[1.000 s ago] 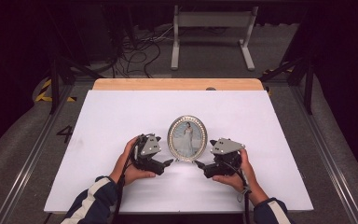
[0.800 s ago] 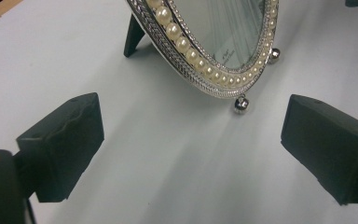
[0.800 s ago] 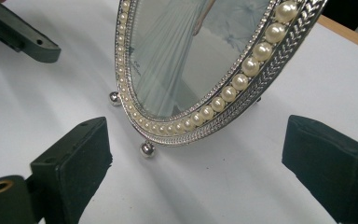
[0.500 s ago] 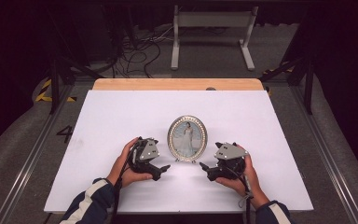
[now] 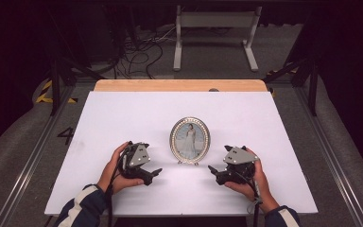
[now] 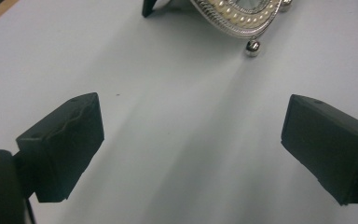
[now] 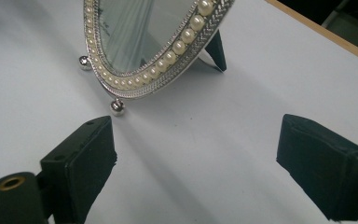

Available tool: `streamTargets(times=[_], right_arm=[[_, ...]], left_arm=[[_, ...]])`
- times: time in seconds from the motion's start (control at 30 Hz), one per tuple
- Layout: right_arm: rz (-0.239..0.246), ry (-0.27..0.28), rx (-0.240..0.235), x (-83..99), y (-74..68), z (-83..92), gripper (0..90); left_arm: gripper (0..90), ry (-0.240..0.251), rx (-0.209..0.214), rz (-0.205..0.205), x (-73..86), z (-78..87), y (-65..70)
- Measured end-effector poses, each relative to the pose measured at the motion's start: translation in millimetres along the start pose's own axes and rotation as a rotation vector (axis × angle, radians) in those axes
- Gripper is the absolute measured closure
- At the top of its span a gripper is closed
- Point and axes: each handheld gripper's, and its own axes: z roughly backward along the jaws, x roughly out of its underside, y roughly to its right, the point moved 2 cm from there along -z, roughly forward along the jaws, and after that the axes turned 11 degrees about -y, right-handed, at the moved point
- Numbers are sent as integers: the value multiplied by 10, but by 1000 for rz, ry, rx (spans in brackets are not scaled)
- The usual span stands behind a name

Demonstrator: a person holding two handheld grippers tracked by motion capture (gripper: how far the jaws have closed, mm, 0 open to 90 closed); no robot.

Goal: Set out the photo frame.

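Note:
An oval silver picture frame (image 5: 190, 140) with a pearl rim stands upright in the middle of the white table top (image 5: 123, 113), showing a figure in white. Its lower rim (image 6: 242, 23) and ball foot appear at the top of the left gripper view; the pearl rim (image 7: 168, 56) and black back stand appear in the right gripper view. My left gripper (image 5: 156, 174) sits to the frame's lower left, open and empty (image 6: 191, 140). My right gripper (image 5: 211, 169) sits to its lower right, also open with nothing between the jaws (image 7: 193, 163). Both are apart from the frame.
A wooden strip (image 5: 179, 85) borders the table's far edge. Beyond it the floor holds cables (image 5: 137, 47) and a white stand (image 5: 215, 33). Metal rails (image 5: 28, 161) run along both sides of the table.
Both grippers have drawn back from the frame toward the table's near edge, the left leftward and the right rightward. The frame stands alone where it was.

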Motion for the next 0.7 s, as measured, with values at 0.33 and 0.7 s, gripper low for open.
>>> streamTargets(times=[0.33,0.7], right_arm=[[-13,-13,27,89,81,58,115],[-40,-20,41,214,159,131,116]], left_arm=[[63,8,-21,21,168,136,-44],[62,7,-50,61,410,286,-100]])
